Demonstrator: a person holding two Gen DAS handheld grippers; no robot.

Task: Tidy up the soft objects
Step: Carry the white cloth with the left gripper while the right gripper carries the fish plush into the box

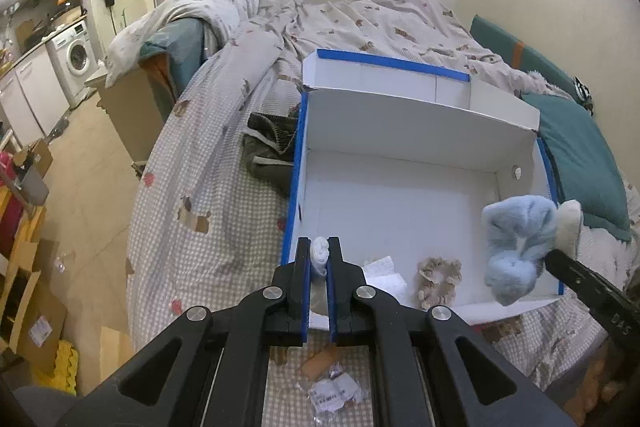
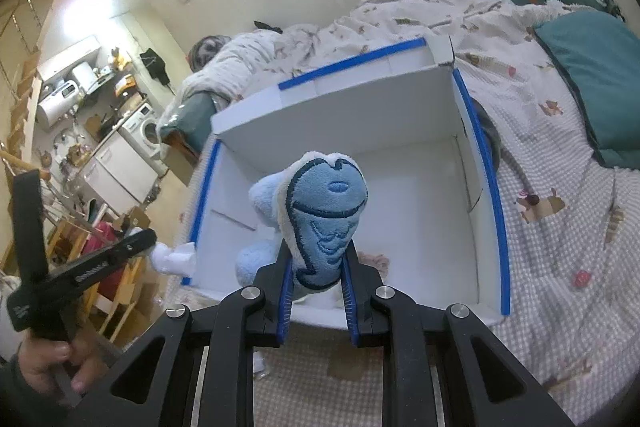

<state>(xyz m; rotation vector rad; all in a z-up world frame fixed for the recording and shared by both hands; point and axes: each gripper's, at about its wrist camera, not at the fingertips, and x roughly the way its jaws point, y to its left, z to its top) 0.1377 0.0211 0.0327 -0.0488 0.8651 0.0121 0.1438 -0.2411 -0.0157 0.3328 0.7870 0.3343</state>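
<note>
Here, the left gripper point(image 1: 319, 259) pinches a small white cloth wad point(image 1: 320, 251) and the right gripper point(image 2: 316, 273) clamps a fluffy light-blue plush toy point(image 2: 324, 215), both poised over the open blue-edged white cardboard box point(image 1: 400, 195), presumably for dropping in.

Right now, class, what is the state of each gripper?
Left gripper: closed on a small white soft item.
Right gripper: closed on a blue plush toy, held over the white box.

The soft light-blue plush toy point(image 2: 320, 215) has dark-blue stitching. Ahead of the black hand-held gripper point(image 2: 316, 291), the white cardboard box point(image 2: 424, 211) has blue edges. The bed sheet point(image 2: 560, 267) is beige-checked.
</note>
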